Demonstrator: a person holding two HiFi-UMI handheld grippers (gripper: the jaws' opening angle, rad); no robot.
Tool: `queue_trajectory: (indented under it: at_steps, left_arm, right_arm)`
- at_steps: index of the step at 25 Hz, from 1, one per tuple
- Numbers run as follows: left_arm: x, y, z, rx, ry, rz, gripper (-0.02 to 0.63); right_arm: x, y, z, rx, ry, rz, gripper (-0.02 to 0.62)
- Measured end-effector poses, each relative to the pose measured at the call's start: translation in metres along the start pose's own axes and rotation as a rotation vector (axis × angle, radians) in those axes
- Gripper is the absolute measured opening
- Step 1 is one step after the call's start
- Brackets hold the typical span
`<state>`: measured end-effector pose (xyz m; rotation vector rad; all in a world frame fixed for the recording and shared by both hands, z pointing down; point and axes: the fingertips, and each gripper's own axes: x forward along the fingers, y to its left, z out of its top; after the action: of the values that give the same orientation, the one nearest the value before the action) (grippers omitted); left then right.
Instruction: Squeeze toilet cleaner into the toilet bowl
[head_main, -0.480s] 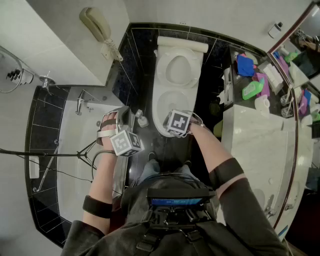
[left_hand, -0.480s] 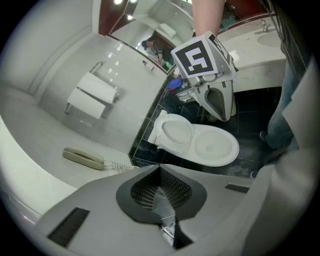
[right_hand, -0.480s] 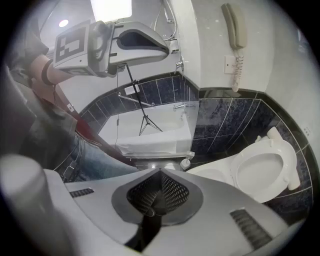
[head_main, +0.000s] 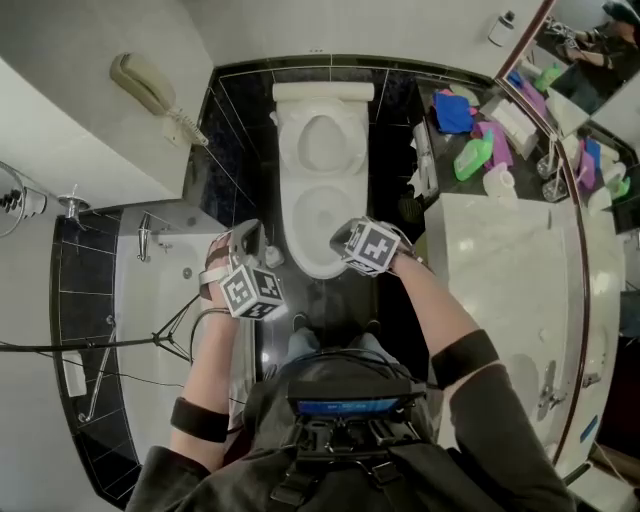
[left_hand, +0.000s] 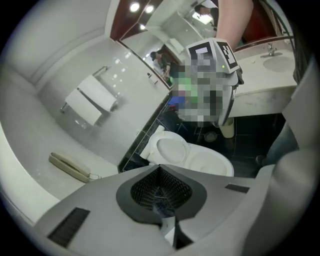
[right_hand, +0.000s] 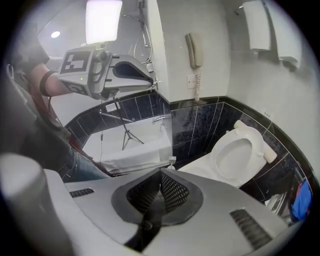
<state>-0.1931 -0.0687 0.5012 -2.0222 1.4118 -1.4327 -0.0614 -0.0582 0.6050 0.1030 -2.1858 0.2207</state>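
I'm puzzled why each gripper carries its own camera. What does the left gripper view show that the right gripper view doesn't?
Only the left gripper view: a white towel hanging on a wall rail, and the washbasin in its counter.

Only the right gripper view: the bathtub, a tripod at the tub, and a white wall-mounted box.

Both: the toilet and the wall telephone.

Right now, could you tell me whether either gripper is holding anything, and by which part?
Nothing is held: the left gripper and the right gripper are both shut with nothing between their jaws.
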Motion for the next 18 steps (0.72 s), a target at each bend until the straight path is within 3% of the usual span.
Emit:
queue_trajectory:
  at_steps: [11, 16, 18]
  left_arm:
    - [0.022, -0.021, 0.053, -0.436, -0.135, -0.127, 0.000]
    - [0.023, -0.021, 0.073, -0.585, -0.179, -0.173, 0.000]
    - [0.023, -0.022, 0.076, -0.694, -0.216, -0.196, 0.000]
  right_arm:
    - [-0.091, -0.043, -0.045, 0.230, -0.239, -0.277, 0.012]
    - [-0.146, -0.067, -0.069, 0.355, -0.364, -0.494, 0.012]
    - [-0.168, -0.071, -0.080, 0.410, -0.417, -0.606, 0.012]
